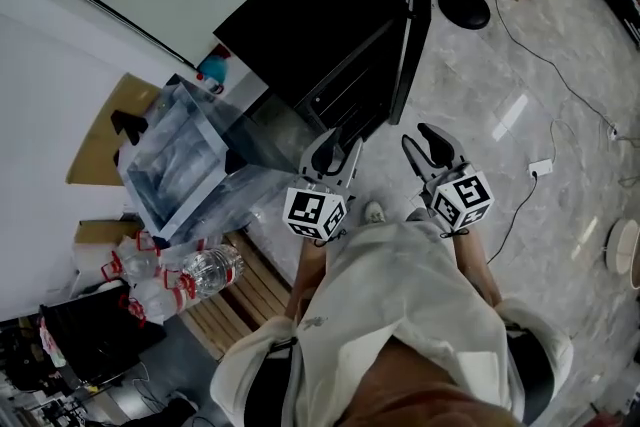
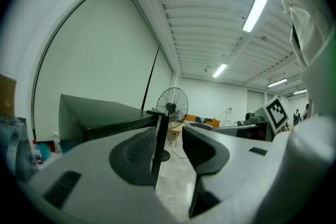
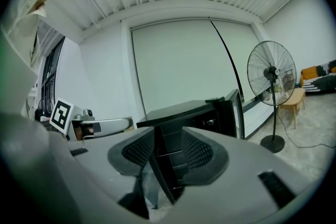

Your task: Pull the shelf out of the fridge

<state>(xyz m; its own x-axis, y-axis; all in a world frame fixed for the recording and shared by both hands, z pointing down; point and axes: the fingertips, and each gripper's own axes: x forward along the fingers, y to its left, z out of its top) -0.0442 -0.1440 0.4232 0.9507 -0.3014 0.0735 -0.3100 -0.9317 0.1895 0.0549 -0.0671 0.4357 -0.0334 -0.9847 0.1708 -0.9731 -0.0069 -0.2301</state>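
Grey left gripper (image 1: 340, 147): jaws narrowly parted, nothing held between them. Right gripper (image 1: 425, 143), at its 3 o'clock: likewise parted and empty. Clear shelf (image 1: 262, 130): seen at 10 o'clock of the left gripper, against the black fridge (image 1: 310, 25). Door (image 1: 412, 25): swung open. Fan (image 1: 465, 7): set beyond, at 1 o'clock.

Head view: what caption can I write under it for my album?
Open left gripper and open right gripper face a black fridge, door open.
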